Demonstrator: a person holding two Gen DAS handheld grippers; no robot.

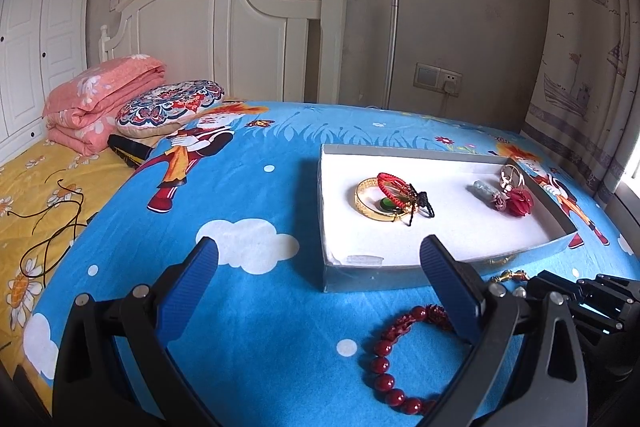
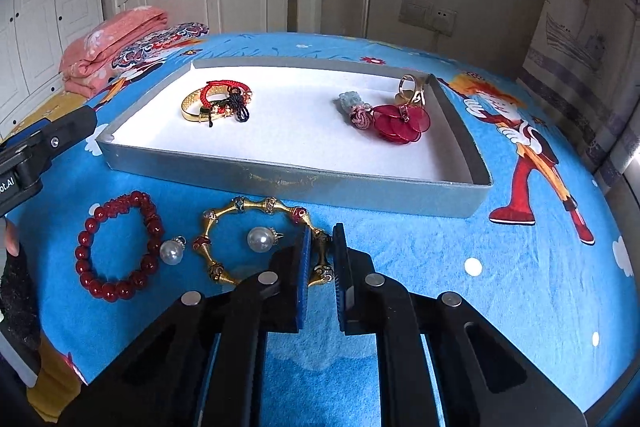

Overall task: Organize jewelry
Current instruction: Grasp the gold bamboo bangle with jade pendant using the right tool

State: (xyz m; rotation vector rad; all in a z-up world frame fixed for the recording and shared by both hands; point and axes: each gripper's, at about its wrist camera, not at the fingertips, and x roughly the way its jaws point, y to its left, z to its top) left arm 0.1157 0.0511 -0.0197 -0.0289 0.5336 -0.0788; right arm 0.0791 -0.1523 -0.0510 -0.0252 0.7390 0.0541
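A grey tray (image 2: 360, 193) with a white floor sits on the blue blanket. It holds a gold bangle (image 2: 192, 105) with a red cord bracelet (image 2: 212, 91), a red flower piece (image 2: 402, 123), a pale stone charm (image 2: 346, 101) and a gold ring (image 2: 410, 87). In front of the tray lie a red bead bracelet (image 2: 116, 247), a gold bead bracelet (image 2: 256, 215) and two pearl earrings (image 2: 261, 239). My right gripper (image 2: 322, 235) is shut on the gold bracelet's right side. My left gripper (image 1: 320, 255) is open and empty above the blanket, the red bead bracelet (image 1: 400, 355) near its right finger.
The tray (image 1: 400, 275) also shows in the left wrist view. A folded pink quilt (image 1: 100, 99) and a patterned pillow (image 1: 172, 107) lie at the far left by the white headboard (image 1: 224, 11). A curtain (image 1: 580, 47) hangs at the right.
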